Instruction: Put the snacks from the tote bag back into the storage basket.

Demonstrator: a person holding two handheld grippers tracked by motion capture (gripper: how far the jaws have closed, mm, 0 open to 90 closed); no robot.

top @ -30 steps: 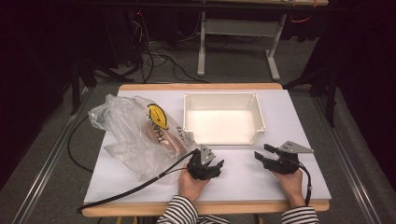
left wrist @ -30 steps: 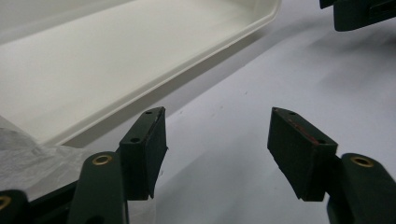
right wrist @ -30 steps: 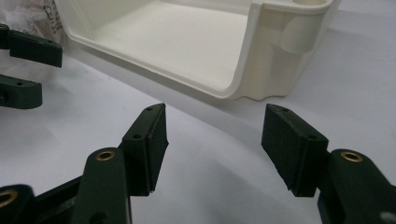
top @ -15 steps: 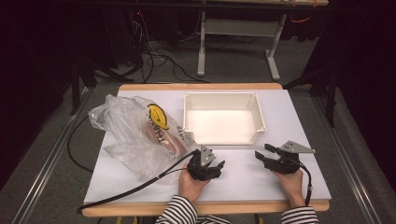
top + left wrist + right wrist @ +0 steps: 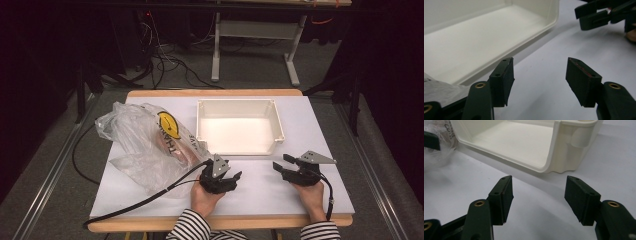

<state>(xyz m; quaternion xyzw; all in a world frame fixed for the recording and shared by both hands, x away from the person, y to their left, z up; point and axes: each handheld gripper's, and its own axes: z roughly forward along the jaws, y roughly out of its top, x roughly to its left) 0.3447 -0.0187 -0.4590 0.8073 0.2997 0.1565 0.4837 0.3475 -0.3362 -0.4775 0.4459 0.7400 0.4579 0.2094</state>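
On counter (image 5: 320, 130): one white bin (image 5: 240, 106), empty; one clear plastic bag (image 5: 145, 145) just left of it, contents indistinct, possibly packaged goods. Left gripper (image 5: 227, 178) and right gripper (image 5: 282, 164): jaws spread, holding nothing. Nothing transferred yet; all work apparently remains.

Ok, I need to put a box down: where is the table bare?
Bare patches: the table right of the white bin, and the strip between the left claw and right claw. It is crowded on the left, where the plastic bag sprawls.

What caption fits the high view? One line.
Two open grippers rest before an empty white tub, plastic bag alongside.
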